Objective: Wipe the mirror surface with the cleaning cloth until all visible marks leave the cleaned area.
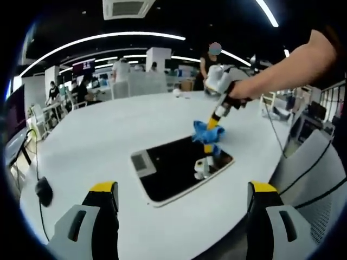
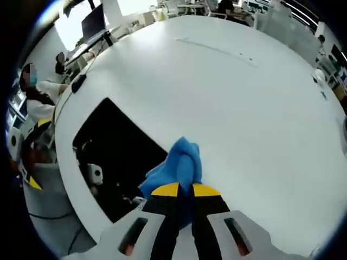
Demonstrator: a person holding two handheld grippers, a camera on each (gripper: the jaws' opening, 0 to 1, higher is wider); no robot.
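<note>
Mirror [image 1: 181,169] lies flat on the white table [image 1: 97,141], at six o'clock of the right gripper [image 1: 209,142] — clenched on the blue cloth [image 2: 176,165], pressed down to scrub. Left gripper [image 1: 181,203] hovers released, held back, likely to keep everything visible.

mirror [image 1: 181,169] flat on table [image 1: 97,141] | cloth [image 1: 209,132] on mirror's far edge | mouse [image 1: 43,190] left

The round white table [image 1: 97,141] carries the flat mirror [image 1: 173,165] near its edge, and a dark mouse [image 1: 43,190] well apart from the mirror.
</note>
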